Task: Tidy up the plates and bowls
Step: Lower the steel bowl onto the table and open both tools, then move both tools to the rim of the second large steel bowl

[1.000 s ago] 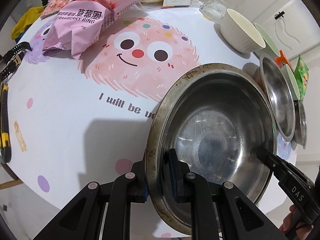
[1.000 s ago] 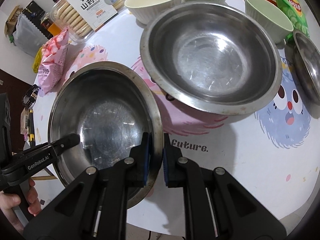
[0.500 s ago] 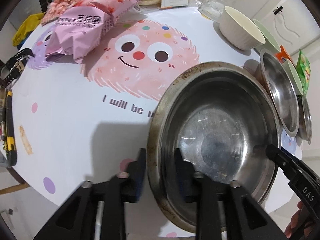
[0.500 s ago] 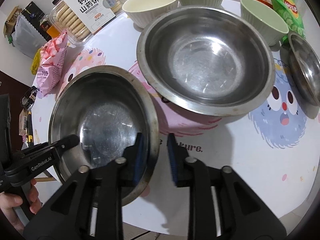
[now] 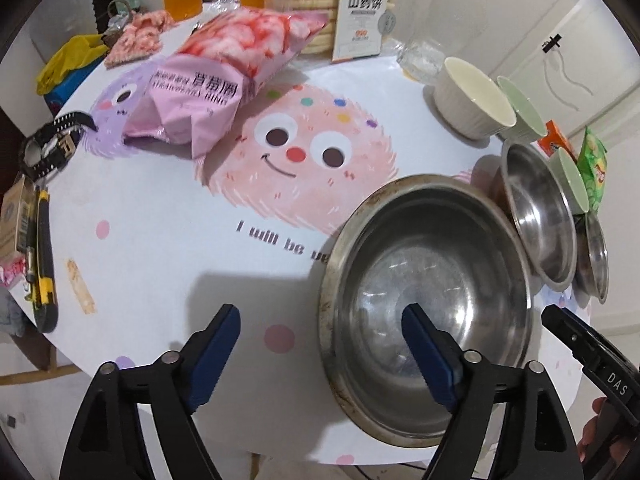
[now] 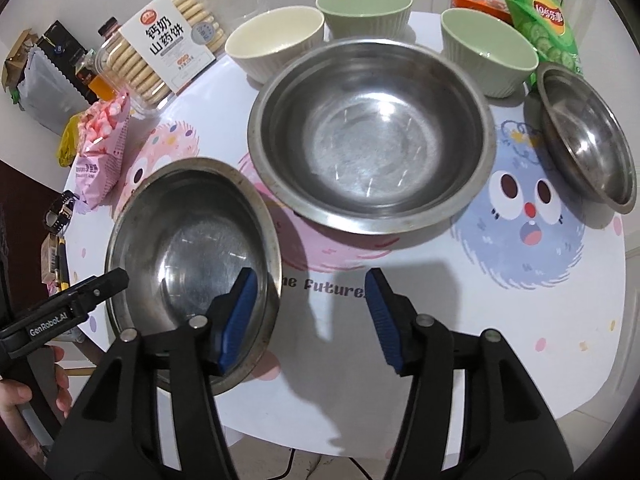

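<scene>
A worn steel bowl (image 5: 428, 292) rests on the table near the front edge; it also shows in the right wrist view (image 6: 188, 256). My left gripper (image 5: 320, 340) is open, its jaws astride the bowl's left rim without touching. My right gripper (image 6: 308, 308) is open, astride the bowl's right rim. A larger steel bowl (image 6: 368, 132) sits behind, with a smaller steel bowl (image 6: 588, 144) at the right. A cream bowl (image 6: 276, 40) and two green bowls (image 6: 364, 4) (image 6: 488, 48) stand at the back.
A pink snack bag (image 5: 224, 80) and a biscuit box (image 5: 360, 8) lie at the back left. A green chips bag (image 6: 536, 12) and an orange box (image 6: 476, 0) sit at the back right. A utility knife (image 5: 42, 256) lies at the left table edge.
Both grippers were shut on opposite rims of the worn steel bowl. Both have opened wide and let it go; the bowl now rests on the table.
</scene>
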Demonstrator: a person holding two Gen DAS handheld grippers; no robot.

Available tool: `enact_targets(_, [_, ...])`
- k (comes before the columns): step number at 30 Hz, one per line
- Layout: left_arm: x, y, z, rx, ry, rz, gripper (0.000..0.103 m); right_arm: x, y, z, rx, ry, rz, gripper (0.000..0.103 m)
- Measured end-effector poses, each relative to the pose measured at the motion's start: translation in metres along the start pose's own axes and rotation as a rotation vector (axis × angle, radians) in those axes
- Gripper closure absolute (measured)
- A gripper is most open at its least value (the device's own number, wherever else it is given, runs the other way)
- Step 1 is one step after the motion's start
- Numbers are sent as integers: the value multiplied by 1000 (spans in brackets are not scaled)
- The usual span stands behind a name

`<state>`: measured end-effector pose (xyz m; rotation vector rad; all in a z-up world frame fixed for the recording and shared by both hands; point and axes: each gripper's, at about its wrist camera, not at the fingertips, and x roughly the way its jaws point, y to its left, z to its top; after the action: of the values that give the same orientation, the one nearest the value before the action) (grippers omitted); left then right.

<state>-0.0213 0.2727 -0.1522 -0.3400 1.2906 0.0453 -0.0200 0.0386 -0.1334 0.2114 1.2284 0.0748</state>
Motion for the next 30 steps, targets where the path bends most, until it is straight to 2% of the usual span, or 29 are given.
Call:
enact_targets(2, [-3, -3, 3, 6, 1, -9, 12, -5, -4, 2, 2, -10, 0, 37])
enact_targets(6, [-11, -17, 12, 24, -23, -28, 0, -15, -15, 8, 10, -32, -7, 33])
enact_targets(8, [-14, -28, 18, 45, -33, -29, 0, -20, -22, 12, 20, -49, -5, 20])
enact_targets(12, [-18, -51, 31, 87, -42, -42, 0, -28, -37, 21, 46, -68, -9, 16])
enact_targets(13, [-17, -56, 34, 95, -40, -46, 0, -29, -41, 23, 53, -73, -11, 11])
enact_targets(14, [-16, -62, 37, 104, -36, -51, 0, -30, -45, 26, 61, -77, -10, 0])
enact_targets(22, [5, -113, 63, 191, 1, -44, 0, -36, -78, 48, 110, -96, -14, 0])
enact_targets(30, [44, -163, 89, 283, 66, 3, 0, -9, -107, 76, 167, -38, -5, 0])
